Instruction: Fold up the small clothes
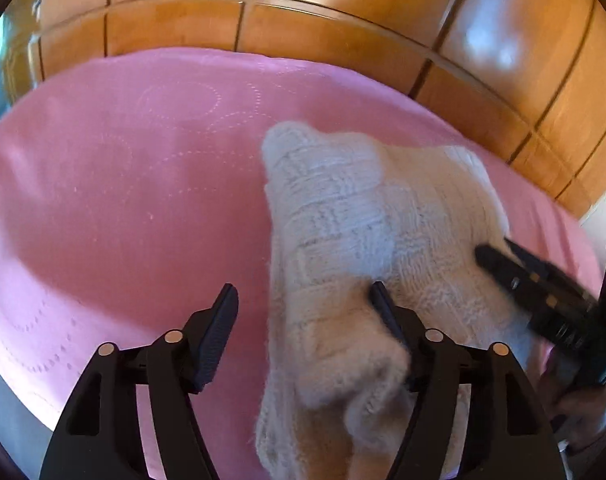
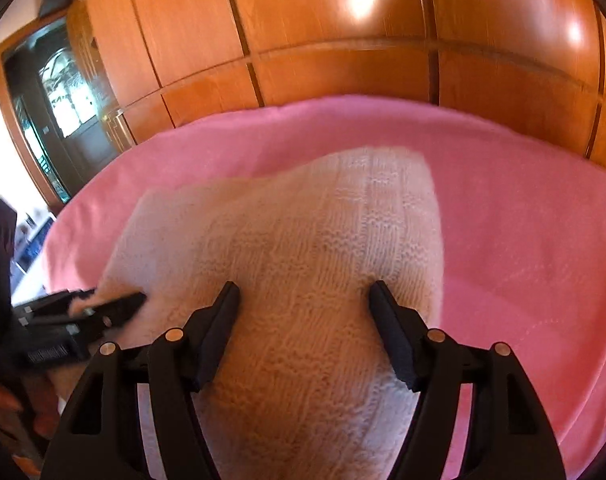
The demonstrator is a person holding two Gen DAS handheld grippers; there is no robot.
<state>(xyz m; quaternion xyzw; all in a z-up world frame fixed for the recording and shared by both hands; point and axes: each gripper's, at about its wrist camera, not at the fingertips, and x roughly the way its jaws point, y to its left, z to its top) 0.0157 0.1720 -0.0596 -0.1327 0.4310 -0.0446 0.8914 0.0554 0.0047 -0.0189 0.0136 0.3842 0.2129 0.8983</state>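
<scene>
A cream knitted garment (image 1: 343, 220) lies bunched on the pink bedspread (image 1: 123, 200). In the left wrist view my left gripper (image 1: 303, 300) stands open at the garment's near left edge: one finger hangs over bare pink cloth, the other rests against the knit. From the right wrist view that left gripper (image 2: 111, 300) shows a tuft of the knit's edge between its spread fingers. My right gripper (image 2: 303, 292) is open above the garment (image 2: 303, 240), whose thick fold bulges up between its fingers. The right gripper (image 1: 499, 260) also shows at the garment's right side.
Glossy wooden wardrobe doors (image 1: 343, 32) rise just behind the bed. A dark doorway (image 2: 59, 120) is at the far left in the right wrist view. A person's hand (image 1: 583, 412) holds the right gripper at the lower right. Bare pink bedspread (image 2: 523, 220) stretches on both sides.
</scene>
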